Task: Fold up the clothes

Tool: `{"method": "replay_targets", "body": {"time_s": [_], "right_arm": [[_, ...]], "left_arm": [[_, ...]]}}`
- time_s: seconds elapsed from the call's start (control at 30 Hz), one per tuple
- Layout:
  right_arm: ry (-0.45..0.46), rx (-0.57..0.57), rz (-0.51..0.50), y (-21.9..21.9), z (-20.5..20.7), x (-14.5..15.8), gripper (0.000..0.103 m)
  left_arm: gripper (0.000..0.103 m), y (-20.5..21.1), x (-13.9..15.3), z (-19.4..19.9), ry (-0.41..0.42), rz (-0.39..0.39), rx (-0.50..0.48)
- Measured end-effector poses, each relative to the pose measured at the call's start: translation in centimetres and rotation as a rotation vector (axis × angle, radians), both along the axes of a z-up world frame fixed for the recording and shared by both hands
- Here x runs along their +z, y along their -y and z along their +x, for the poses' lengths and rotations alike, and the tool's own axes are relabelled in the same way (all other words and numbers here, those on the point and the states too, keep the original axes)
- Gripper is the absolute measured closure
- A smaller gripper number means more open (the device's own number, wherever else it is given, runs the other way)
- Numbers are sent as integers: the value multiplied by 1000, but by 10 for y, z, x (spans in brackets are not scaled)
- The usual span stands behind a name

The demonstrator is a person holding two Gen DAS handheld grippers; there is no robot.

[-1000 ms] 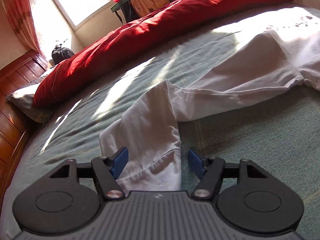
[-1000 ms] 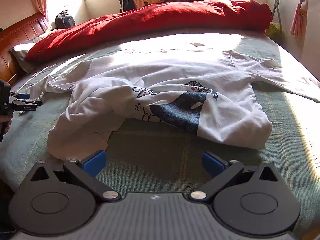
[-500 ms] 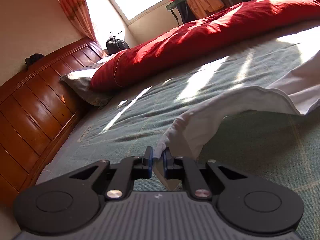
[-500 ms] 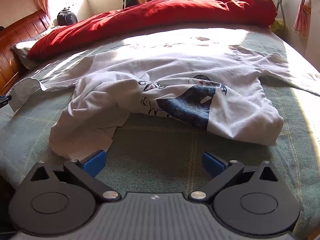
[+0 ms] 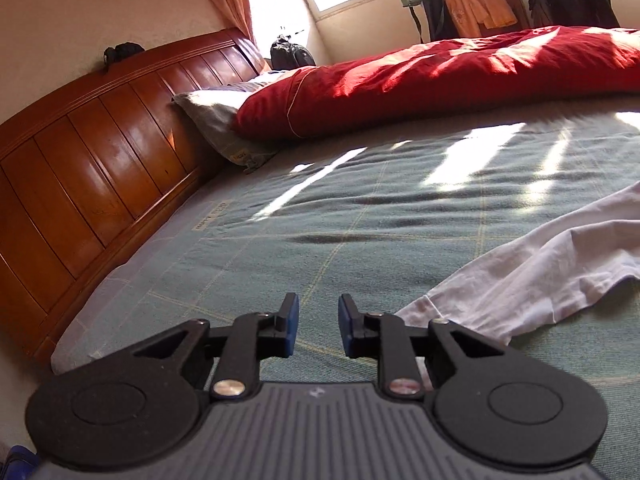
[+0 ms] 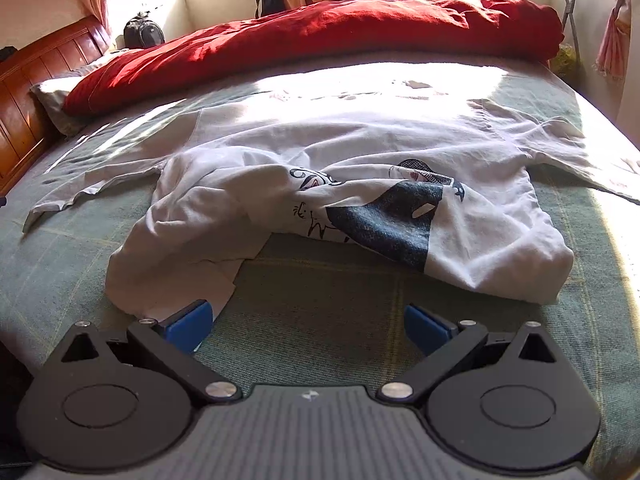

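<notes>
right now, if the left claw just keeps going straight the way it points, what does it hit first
Likely bare green bedsheet: the left claw is open and empty, with the white sleeve off to its right. Further on lies the red duvet, though depth is unclear.

- The left wrist view sits low, close above the green bedspread (image 5: 360, 216), looking along its own gripper (image 5: 318, 326) toward the wooden headboard (image 5: 104, 136) and the window wall.
- Only one sleeve of the white shirt (image 5: 532, 272) enters it, at the right edge.
- The right wrist view sits near the bed's edge, a little higher, looking across the bed over its gripper (image 6: 308, 326) at the whole shirt (image 6: 340, 168).
- Both views share the red duvet (image 5: 440, 76) (image 6: 320, 28), the pillow (image 5: 212, 112), the headboard, the dark bag (image 5: 290, 54) below the window, and the sleeve.
</notes>
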State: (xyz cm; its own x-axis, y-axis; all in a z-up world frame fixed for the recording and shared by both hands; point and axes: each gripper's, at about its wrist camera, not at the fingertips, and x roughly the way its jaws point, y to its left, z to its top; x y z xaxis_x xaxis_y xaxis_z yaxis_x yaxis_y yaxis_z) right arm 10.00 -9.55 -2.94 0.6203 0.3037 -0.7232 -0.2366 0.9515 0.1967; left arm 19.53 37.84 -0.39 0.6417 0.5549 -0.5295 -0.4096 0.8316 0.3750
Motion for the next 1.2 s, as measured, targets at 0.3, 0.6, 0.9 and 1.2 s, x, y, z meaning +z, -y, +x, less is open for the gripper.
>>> {"method": "replay_targets", "body": {"time_s": [0.3,0.6,0.9,1.2], "right_arm": [[3,-1,-15,8,-11,-2,0],[-21,-28,-16,28,-23,-17,0],[-18,-21,63,47,-26,-20,0],[19,13,132,59,-21,-8,0]], "left_arm": [[50,120,5,6,-20,-111,-374],[40,254,6,-19,-41,-218,-746],[41,285,20,-4,-59,-204,-808],[45,256,41,82,-27,-290,-733]]}}
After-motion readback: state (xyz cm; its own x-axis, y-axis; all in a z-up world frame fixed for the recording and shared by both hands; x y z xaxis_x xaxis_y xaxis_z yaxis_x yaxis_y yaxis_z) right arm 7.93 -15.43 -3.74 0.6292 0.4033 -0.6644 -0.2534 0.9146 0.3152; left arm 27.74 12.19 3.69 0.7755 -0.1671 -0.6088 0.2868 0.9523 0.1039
